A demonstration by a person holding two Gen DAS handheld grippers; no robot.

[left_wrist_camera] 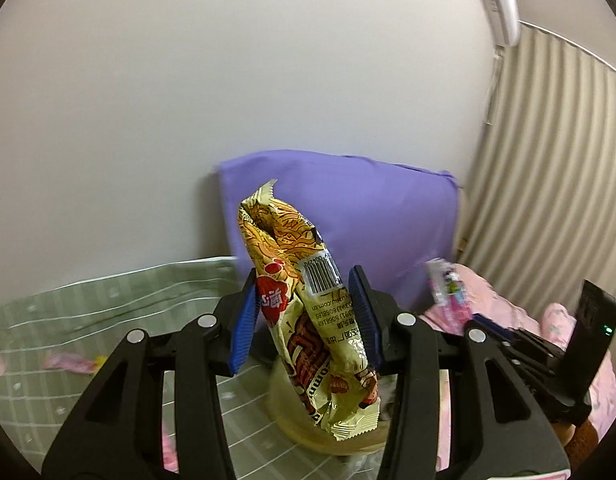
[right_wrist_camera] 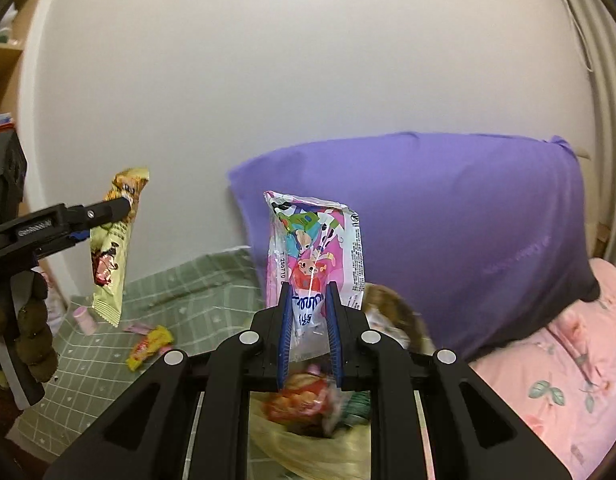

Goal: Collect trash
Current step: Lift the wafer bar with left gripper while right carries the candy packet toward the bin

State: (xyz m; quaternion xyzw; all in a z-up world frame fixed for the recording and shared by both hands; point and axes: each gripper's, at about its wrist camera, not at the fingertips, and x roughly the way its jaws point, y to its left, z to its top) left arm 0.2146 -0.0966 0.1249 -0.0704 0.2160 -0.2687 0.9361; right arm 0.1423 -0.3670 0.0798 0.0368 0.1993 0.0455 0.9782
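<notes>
A crinkled yellow and cream snack wrapper with a barcode stands upright between the blue pads of the left gripper, which is clamped on its middle, lifted clear of the green checked bedsheet. The black gripper points slightly downward toward the white wall; seen from the right wrist camera, it reaches in from the left edge, gripped by a hand in a dark knobbly glove. The right gripper is closed narrowly on the lower end of a clear and pink plastic packet with cartoon animals, which stands up above the jaws. It too tilts slightly downward, toward a large purple pillow leaning against the wall. Under the right gripper lies a pale yellowish plastic bag with blurred red and green rubbish inside. More small wrappers, pink and yellow, lie on the sheet, and a pink flowered quilt lies to the right.
</notes>
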